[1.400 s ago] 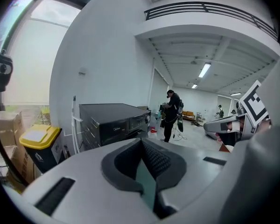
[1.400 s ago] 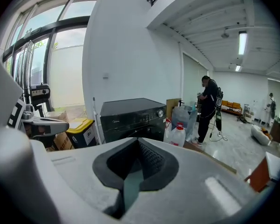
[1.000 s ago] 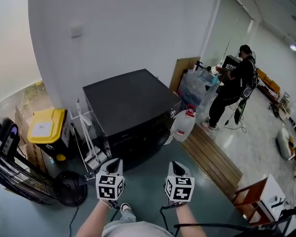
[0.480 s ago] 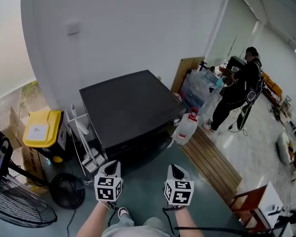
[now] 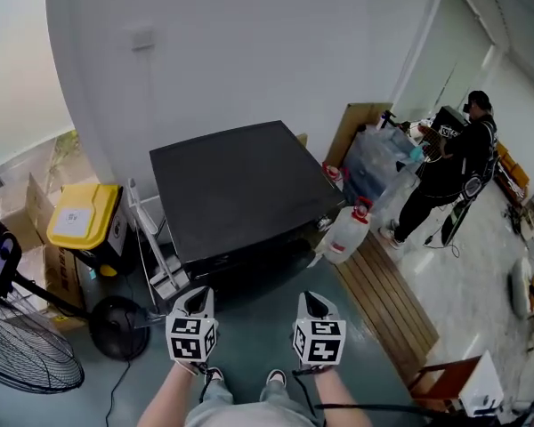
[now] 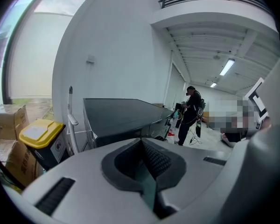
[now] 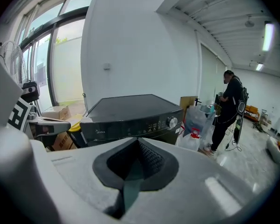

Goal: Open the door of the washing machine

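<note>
The left gripper [image 6: 143, 164] has its jaws pressed together on nothing. The right gripper [image 7: 136, 161] is likewise closed and empty. Ahead of both, apart from them, stands the black washing machine [image 5: 249, 249], its flat top door [image 5: 236, 181] down, backed against the white wall [image 5: 258, 52].

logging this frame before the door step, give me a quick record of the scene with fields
washing machine: black, front panel with knob faces the person
door: not visible in any view
left gripper: shut, empty, short of the machine
right gripper: shut, empty, short of the machine
head view, left of machine: yellow-lidded bin, fan
head view, right of machine: white jug, person in black
</note>
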`<action>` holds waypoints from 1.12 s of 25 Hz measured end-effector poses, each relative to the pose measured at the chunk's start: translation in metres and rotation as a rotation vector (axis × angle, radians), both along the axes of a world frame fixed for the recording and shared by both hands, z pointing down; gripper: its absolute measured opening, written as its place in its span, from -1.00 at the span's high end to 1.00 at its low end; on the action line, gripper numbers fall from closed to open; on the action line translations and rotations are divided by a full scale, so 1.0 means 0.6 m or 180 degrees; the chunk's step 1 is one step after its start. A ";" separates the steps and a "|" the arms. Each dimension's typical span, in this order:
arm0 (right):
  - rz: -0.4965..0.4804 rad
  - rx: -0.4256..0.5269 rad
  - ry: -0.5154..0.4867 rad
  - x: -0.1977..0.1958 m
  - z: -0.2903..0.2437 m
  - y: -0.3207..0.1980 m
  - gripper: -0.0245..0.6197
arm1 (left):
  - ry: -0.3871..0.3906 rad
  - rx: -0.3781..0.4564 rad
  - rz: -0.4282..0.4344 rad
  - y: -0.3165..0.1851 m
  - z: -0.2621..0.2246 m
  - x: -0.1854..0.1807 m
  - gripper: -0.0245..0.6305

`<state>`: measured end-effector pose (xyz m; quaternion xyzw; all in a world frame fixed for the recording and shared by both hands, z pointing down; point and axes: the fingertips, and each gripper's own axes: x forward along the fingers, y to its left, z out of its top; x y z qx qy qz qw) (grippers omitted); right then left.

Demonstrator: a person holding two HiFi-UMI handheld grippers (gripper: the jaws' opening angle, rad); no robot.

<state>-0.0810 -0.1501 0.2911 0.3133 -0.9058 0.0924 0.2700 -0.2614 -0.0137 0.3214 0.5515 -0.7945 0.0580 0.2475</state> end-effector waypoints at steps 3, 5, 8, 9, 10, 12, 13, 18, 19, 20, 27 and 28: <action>-0.0087 0.0033 0.0021 -0.002 -0.003 -0.014 0.91 | 0.0013 0.0008 -0.0062 -0.007 0.003 0.004 0.91; -0.0131 0.0026 0.0053 -0.003 0.003 -0.019 0.91 | 0.0007 -0.0016 -0.0069 -0.010 0.009 0.006 0.91; -0.0182 -0.0016 0.0136 -0.002 0.021 -0.022 0.91 | 0.0003 -0.0077 -0.0078 -0.011 0.024 0.006 0.91; -0.0195 -0.0023 0.0156 -0.003 0.026 -0.023 0.91 | 0.0018 -0.0091 -0.0095 -0.010 0.030 0.005 0.91; -0.0205 -0.0027 0.0177 -0.003 0.032 -0.025 0.91 | 0.0036 -0.0100 -0.0116 -0.010 0.036 0.003 0.91; -0.0211 -0.0035 0.0235 -0.001 0.050 -0.030 0.91 | 0.0067 -0.0116 -0.0144 -0.009 0.051 0.003 0.91; -0.0208 -0.0048 0.0265 0.002 0.062 -0.032 0.91 | 0.0075 -0.0129 -0.0150 -0.009 0.061 0.005 0.91; -0.0182 -0.0203 0.0334 0.022 0.144 -0.038 0.91 | 0.0130 -0.0267 -0.0179 -0.007 0.130 0.021 0.91; -0.0175 -0.0232 0.0338 0.019 0.160 -0.039 0.91 | 0.0144 -0.0290 -0.0186 -0.006 0.145 0.019 0.91; -0.0169 -0.0259 0.0337 0.014 0.174 -0.040 0.91 | 0.0151 -0.0311 -0.0188 -0.007 0.160 0.015 0.91; -0.0139 -0.0355 0.0349 -0.014 0.273 -0.052 0.91 | 0.0208 -0.0345 -0.0170 -0.023 0.263 -0.002 0.91; -0.0129 -0.0363 0.0362 -0.015 0.287 -0.055 0.91 | 0.0224 -0.0330 -0.0172 -0.028 0.278 -0.003 0.91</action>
